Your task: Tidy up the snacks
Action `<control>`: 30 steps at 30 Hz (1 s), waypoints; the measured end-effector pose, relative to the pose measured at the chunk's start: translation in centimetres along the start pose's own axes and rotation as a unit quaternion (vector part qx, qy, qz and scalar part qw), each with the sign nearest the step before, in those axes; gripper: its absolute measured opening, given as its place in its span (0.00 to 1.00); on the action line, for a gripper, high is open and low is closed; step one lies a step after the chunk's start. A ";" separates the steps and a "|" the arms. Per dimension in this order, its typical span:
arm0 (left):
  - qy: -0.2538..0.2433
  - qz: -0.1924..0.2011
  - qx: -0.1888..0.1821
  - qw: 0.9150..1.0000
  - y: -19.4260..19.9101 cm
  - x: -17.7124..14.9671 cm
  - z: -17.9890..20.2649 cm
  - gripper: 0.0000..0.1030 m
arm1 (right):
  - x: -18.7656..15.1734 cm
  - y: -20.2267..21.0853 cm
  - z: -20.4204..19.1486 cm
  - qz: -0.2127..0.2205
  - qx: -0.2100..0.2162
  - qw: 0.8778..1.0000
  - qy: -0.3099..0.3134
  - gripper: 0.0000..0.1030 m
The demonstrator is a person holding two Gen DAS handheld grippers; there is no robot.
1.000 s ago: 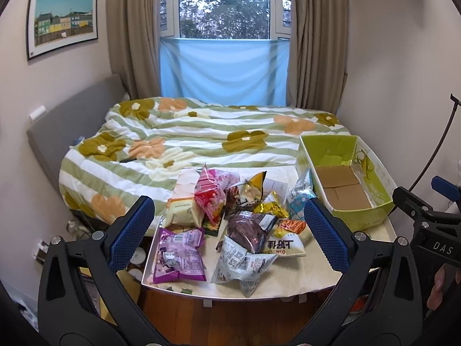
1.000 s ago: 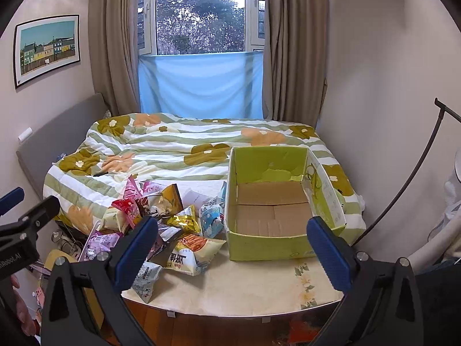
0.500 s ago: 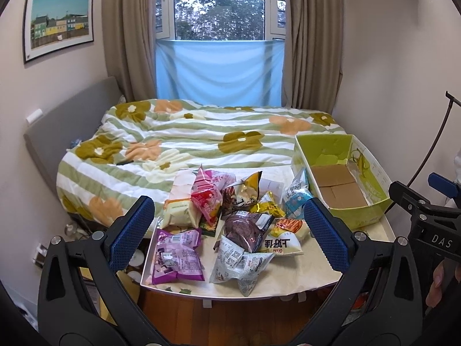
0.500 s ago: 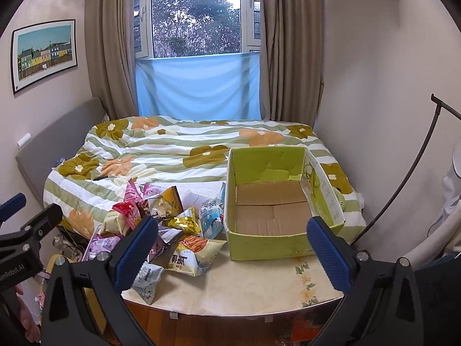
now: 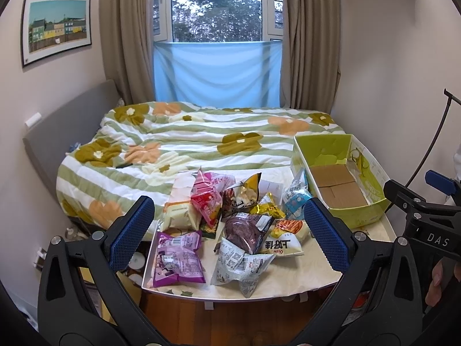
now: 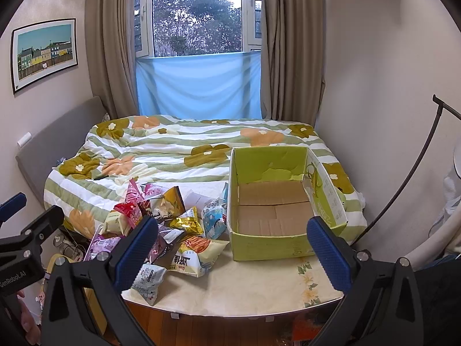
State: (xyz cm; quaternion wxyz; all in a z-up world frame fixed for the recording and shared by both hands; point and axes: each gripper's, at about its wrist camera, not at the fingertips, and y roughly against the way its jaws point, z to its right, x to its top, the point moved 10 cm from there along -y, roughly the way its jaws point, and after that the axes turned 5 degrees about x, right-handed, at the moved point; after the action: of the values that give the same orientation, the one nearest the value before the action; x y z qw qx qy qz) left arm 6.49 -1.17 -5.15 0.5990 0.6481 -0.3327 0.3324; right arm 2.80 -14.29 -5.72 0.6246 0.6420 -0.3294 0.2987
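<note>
Both grippers, left (image 5: 229,232) and right (image 6: 230,243), gape short of snacks (image 5: 230,225).

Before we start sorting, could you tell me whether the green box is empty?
Empty: the green box shows only bare cardboard floor; all snack packets lie outside, left of it.

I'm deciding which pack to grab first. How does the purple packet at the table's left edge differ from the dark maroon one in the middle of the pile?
The purple packet is light lilac with printed pictures; the dark maroon packet is deep brown-purple with a white label. The purple packet lies flat and apart on the table; the maroon one rests on other packs. Both are sealed, puffy snack bags.
</note>
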 end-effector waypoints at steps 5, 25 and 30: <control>-0.001 0.000 -0.002 1.000 0.0 0.0 0.1 0.99 | 0.0 0.0 -0.1 0.000 0.000 1.000 0.000 1.00; -0.001 -0.004 -0.006 1.000 -0.4 0.2 0.4 0.99 | 0.0 -0.1 -0.1 -0.002 0.001 1.000 0.000 1.00; -0.003 -0.002 -0.007 1.000 -0.4 0.4 0.5 0.99 | 0.1 -0.3 -0.3 -0.001 0.001 1.000 -0.003 1.00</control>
State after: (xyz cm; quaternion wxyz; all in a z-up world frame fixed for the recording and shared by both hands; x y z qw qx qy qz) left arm 7.04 -1.68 -5.12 0.6034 0.6456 -0.3350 0.3270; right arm 3.13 -14.03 -5.78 0.6233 0.6440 -0.3301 0.2963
